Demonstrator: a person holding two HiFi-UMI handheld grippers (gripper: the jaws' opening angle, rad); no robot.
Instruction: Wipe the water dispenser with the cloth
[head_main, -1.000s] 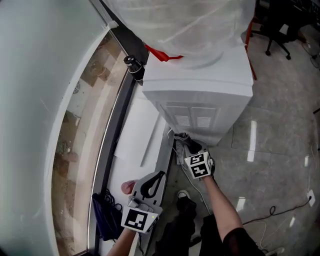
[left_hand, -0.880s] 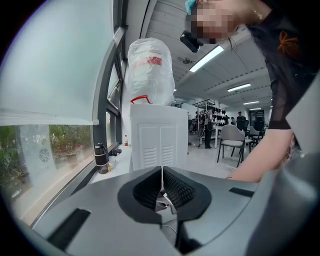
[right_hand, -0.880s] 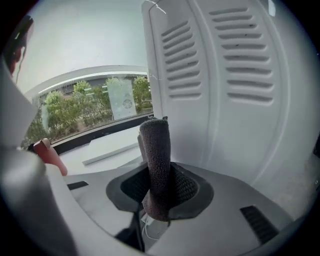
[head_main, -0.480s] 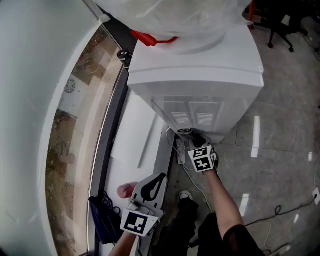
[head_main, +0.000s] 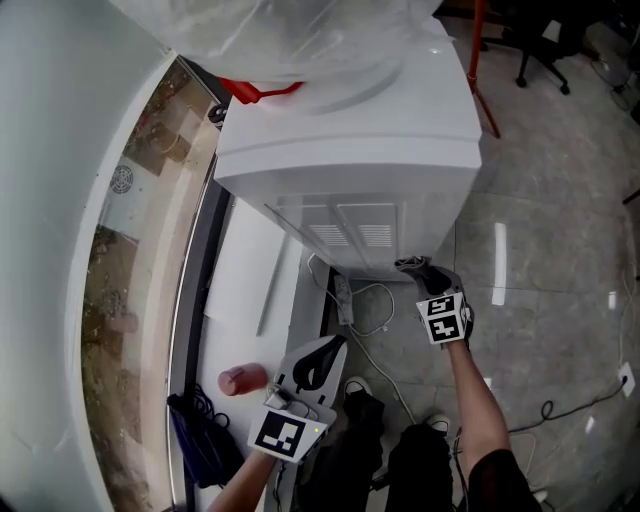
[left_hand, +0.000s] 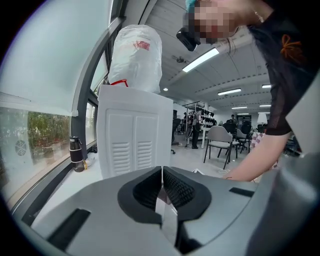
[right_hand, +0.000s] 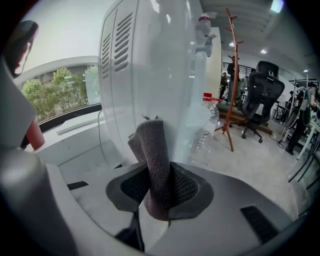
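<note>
Water dispenser (head_main: 350, 150) stands at the top middle of the head view, with the cloth (right_hand: 154, 165) by its lower corner.
The right gripper (head_main: 422, 272) squeezes the gray cloth tight between its jaws, just beside the white wall of the dispenser, near the floor. The left gripper (head_main: 318, 362) is low in the frame, well apart from the dispenser. Its jaws are pressed together with nothing in them.
</note>
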